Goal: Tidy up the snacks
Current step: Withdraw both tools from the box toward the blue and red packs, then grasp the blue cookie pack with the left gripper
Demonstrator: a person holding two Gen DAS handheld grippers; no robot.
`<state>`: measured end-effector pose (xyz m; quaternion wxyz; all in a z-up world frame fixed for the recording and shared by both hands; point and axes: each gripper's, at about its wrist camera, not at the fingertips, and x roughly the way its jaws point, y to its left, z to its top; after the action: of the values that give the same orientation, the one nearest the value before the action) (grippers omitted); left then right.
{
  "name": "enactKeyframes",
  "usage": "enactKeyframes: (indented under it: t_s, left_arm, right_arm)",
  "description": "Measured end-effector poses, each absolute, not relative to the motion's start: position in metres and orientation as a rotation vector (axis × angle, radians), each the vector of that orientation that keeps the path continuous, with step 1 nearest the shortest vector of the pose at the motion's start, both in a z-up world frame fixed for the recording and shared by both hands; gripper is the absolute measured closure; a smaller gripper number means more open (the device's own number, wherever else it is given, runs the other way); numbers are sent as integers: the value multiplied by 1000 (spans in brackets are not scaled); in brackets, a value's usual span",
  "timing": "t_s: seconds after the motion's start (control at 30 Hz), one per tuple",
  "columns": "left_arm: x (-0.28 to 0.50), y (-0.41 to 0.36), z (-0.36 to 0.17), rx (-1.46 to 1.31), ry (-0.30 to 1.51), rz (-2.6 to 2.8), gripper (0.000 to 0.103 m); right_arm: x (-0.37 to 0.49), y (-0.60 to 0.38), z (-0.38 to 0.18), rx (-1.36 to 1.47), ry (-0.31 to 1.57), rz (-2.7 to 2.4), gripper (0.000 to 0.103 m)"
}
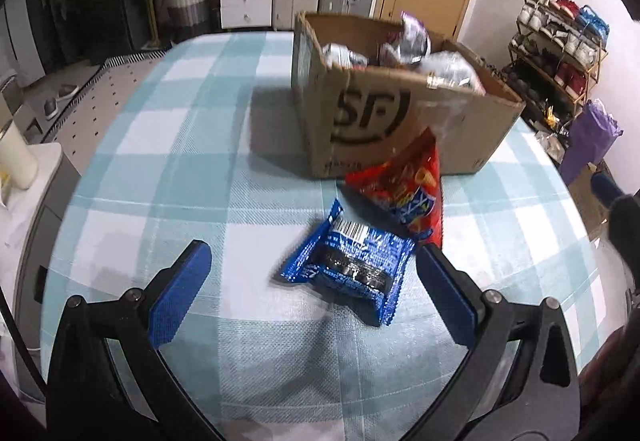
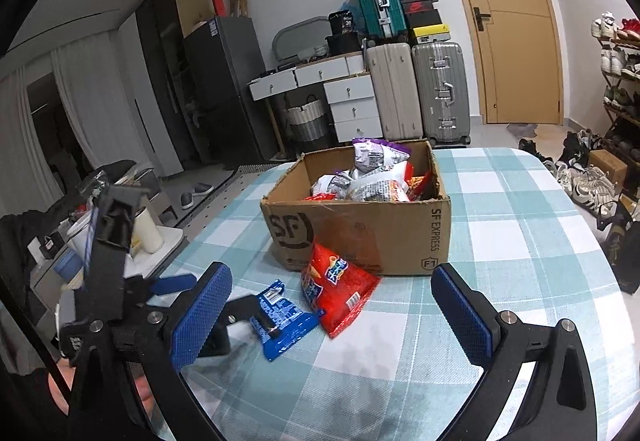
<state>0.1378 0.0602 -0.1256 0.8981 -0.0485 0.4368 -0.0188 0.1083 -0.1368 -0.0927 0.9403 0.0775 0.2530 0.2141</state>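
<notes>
Two snack packets lie loose on the checked surface (image 1: 168, 145) before the cardboard box (image 1: 400, 121)

The left hand-held gripper (image 1: 312, 265) is spread wide around the blue packet (image 1: 352, 265), touching nothing; the right hand-held gripper (image 2: 332, 291) hangs released above. The red packet (image 2: 338, 291) leans against the snack-filled box, just beside the blue one

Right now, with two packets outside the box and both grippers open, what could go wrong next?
The blue packet lies nearer one finger of the open left gripper, so closing may push it aside rather than pinch it. The red bag leans on the cardboard box and may slide when disturbed. The box is heaped; another packet could spill out.
</notes>
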Motion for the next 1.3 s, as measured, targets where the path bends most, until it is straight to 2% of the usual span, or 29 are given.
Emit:
enactKeyframes:
  t_s: [0.7,0.8,0.87,0.9,1.07,1.3]
  left_arm:
    - [182,47,-183,-36,1018,-70,2]
    - [181,47,-181,-35,998,-88,13]
    - [180,48,-179,-32,985,-103,33]
    - [179,48,-177,-33,980,-119,54]
    - [182,50,-173,-35,1013,-216,61]
    - [178,55,-172,-49,1019,-217,61]
  right_arm:
    - [124,-149,-124,194,565,419,1]
    - [125,-149,-127,199,574,416,1]
    - [125,-151,-129,206,580,415,1]
    - [125,-152,-130,211,582,415,1]
    - [122,-153,-131,220,586,411,1]
    - [119,-154,-131,220,589,406,1]
